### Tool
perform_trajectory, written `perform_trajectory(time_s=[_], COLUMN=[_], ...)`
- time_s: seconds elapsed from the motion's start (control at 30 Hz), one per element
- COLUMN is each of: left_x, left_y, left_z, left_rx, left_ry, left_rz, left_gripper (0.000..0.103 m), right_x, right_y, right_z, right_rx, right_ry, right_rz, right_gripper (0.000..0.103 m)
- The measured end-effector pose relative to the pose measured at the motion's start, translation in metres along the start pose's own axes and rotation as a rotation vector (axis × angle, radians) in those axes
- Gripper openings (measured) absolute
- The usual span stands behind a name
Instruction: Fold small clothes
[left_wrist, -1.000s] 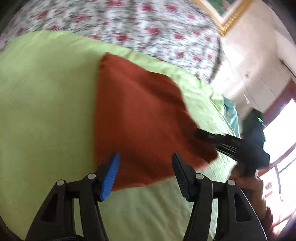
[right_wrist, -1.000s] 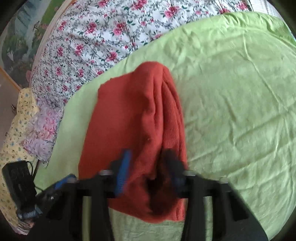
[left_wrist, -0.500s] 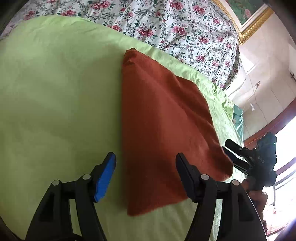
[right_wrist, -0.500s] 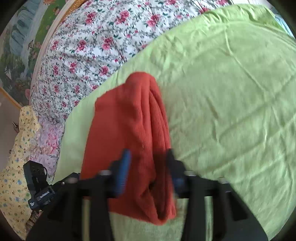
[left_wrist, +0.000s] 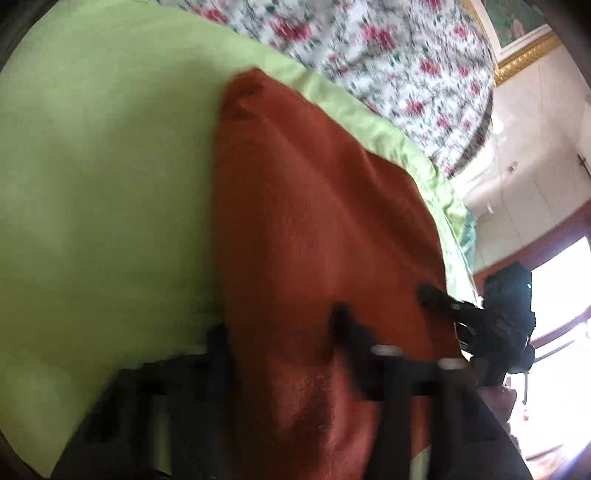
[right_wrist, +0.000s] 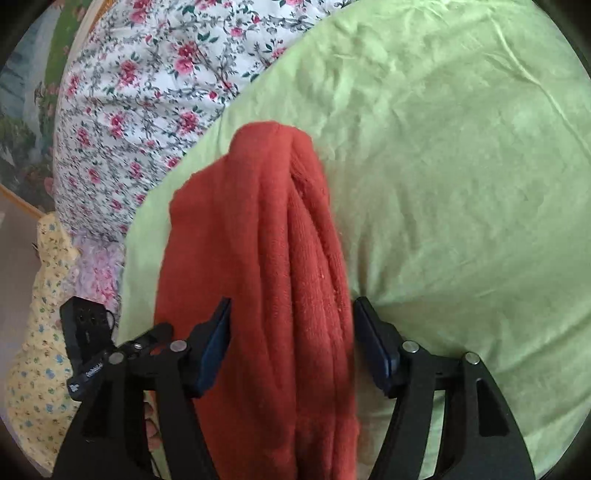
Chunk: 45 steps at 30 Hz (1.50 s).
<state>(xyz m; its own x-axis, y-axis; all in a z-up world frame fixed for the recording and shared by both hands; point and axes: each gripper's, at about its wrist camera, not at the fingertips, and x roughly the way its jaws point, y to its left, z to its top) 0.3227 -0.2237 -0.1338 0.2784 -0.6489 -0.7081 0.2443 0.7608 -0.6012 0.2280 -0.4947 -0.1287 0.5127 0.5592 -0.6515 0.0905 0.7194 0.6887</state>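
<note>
on the bed: a rust-red cloth (right_wrist: 258, 280) lies folded lengthwise on a light green sheet (right_wrist: 461, 184); a floral cover (right_wrist: 147, 92) lies beyond the sheet's far edge.
cloth, right wrist view: a long narrow bundle with several lengthwise folds along its right side; its near end runs out of the bottom of the picture, so that end cannot be seen.
cloth, left wrist view: the same cloth (left_wrist: 314, 240) fills the middle, blurred; its near edge is lost behind the gripper and the smear.
right gripper (right_wrist: 291, 354): its jaws have just been closing, with the cloth between them; the fingers stand on either side of the bundle. the right pad looks just at the cloth's edge, the left pad (right_wrist: 216, 347) close against its flank. whether they press it cannot be told, so gripped or free is unclear.
left gripper (left_wrist: 280, 343): heavily motion-blurred; its jaws have just been closing and the cloth lies between the two dark fingers. the pads are too smeared to say whether they pinch the fabric.
seen across: the right gripper's black fingers (left_wrist: 439, 301) show at the cloth's right edge in the left wrist view; the left gripper's body shows at lower left in the right wrist view.
cut off: a gold picture frame (left_wrist: 524, 55) at top right, a bright window (left_wrist: 554, 295) at right, washed out.
lower left, right wrist view: a pale yellow patterned cloth (right_wrist: 33, 350), only partly in view.
</note>
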Motion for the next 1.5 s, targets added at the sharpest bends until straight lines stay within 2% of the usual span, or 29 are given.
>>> perform_trajectory(time_s=[0.03, 0.1, 0.27, 0.37, 0.63, 0.77, 0.87, 0.93, 1.03, 1.1, 1.2, 1.37, 1.5], left_x=[0.002, -0.006, -0.042, -0.079, -0.203, -0.245, -0.253, -0.251, -0.246, -0.247, -0.253, -0.273, -0.282], left_y=[0.001, -0.002, -0.013, -0.013, 0.037, 0.068, 0.097, 0.119, 0.141, 0.146, 0.146, 0.137, 0.129], left_z=[0.000, -0.003, -0.020, -0.042, -0.111, -0.136, -0.150, -0.158, -0.169, -0.173, -0.180, -0.193, -0.202], left_rx=[-0.013, 0.000, 0.043, 0.069, 0.010, 0.000, -0.044, -0.088, -0.145, -0.171, -0.186, -0.175, -0.147], left_ry=[-0.002, -0.027, -0.065, -0.088, -0.187, -0.219, -0.211, -0.195, -0.188, -0.197, -0.210, -0.241, -0.249], left_rz=[-0.011, -0.037, -0.057, -0.028, 0.037, 0.068, 0.085, 0.100, 0.081, 0.086, 0.118, 0.174, 0.211], left_gripper=[0.033, 0.026, 0.024, 0.023, 0.023, 0.023, 0.024, 0.024, 0.028, 0.037, 0.045, 0.045, 0.045], right_x=[0.003, -0.001, -0.021, -0.024, 0.015, 0.047, 0.067, 0.075, 0.082, 0.081, 0.072, 0.043, 0.019], right_y=[-0.002, 0.000, 0.026, 0.055, 0.131, 0.157, 0.166, 0.166, 0.158, 0.155, 0.160, 0.164, 0.175], right_z=[-0.002, -0.007, -0.024, -0.047, -0.123, -0.153, -0.169, -0.174, -0.176, -0.176, -0.177, -0.184, -0.188], right_rx=[0.027, 0.034, 0.032, -0.010, -0.107, -0.121, -0.136, -0.151, -0.138, -0.136, -0.141, -0.140, -0.173], right_ry=[0.017, 0.002, -0.034, -0.024, 0.074, 0.135, 0.172, 0.175, 0.192, 0.195, 0.178, 0.097, 0.017], right_rz=[0.022, 0.023, 0.076, 0.117, 0.241, 0.294, 0.281, 0.239, 0.192, 0.168, 0.124, 0.075, 0.074], right_gripper=[0.032, 0.027, 0.024, 0.023, 0.023, 0.023, 0.023, 0.022, 0.024, 0.030, 0.036, 0.038, 0.038])
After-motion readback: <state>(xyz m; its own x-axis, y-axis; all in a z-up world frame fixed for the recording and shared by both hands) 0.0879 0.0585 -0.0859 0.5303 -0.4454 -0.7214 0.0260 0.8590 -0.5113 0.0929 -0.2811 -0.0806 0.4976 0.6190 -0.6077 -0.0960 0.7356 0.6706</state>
